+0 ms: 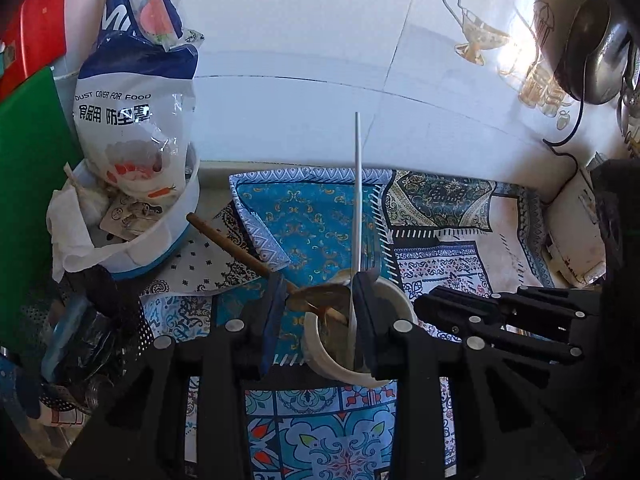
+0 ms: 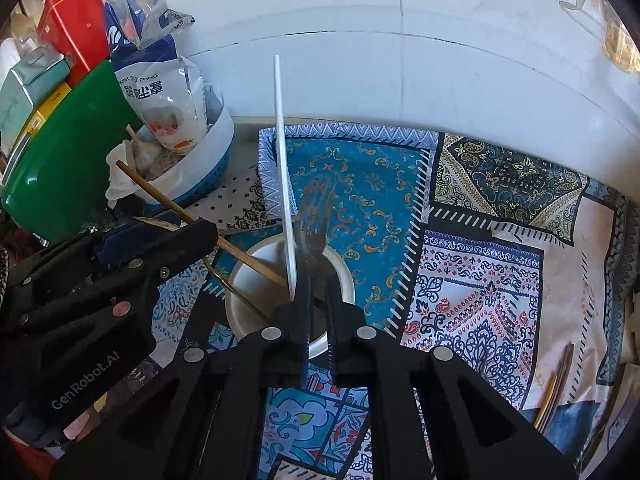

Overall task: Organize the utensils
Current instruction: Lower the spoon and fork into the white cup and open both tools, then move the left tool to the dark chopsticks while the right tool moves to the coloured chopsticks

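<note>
The right hand-held gripper (image 2: 316,320) is clamping a fork (image 2: 314,224) upright over the cup (image 2: 240,300) directly ahead; the left hand-held gripper (image 1: 316,304), jaws apart, is straddling the cup's rim alongside.

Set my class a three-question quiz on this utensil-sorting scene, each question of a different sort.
1. True or false: the right gripper is shut on the fork.
2. What does the white cup stand on? A bare wood; B patterned cloth; C green board.
3. Fill in: the long white stick stands in the ___.
Key: 1 true; 2 B; 3 cup.
</note>
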Demonstrator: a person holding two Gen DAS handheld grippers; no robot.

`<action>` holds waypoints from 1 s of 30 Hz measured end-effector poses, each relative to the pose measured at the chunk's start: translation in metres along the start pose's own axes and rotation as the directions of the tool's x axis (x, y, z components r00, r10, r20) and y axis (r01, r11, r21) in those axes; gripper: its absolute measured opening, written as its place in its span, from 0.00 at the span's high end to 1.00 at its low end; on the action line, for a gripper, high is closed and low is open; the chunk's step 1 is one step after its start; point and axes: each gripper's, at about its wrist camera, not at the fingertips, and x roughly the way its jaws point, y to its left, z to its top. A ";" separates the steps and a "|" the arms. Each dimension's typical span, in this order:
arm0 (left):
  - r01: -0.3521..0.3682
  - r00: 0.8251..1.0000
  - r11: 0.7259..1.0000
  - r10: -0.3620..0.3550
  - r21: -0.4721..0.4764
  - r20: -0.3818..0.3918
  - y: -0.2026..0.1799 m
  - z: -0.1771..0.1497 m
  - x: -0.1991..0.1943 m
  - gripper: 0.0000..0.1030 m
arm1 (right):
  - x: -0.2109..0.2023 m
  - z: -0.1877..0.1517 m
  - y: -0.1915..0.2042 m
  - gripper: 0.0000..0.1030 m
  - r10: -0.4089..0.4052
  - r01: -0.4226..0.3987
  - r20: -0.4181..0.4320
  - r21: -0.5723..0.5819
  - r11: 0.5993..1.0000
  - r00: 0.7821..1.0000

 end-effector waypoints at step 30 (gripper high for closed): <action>0.122 0.992 0.975 -0.128 0.185 0.022 -0.145 -0.015 -0.039 0.61 | -0.143 -0.069 -0.103 0.83 -0.212 0.187 0.211 0.135 0.973 0.954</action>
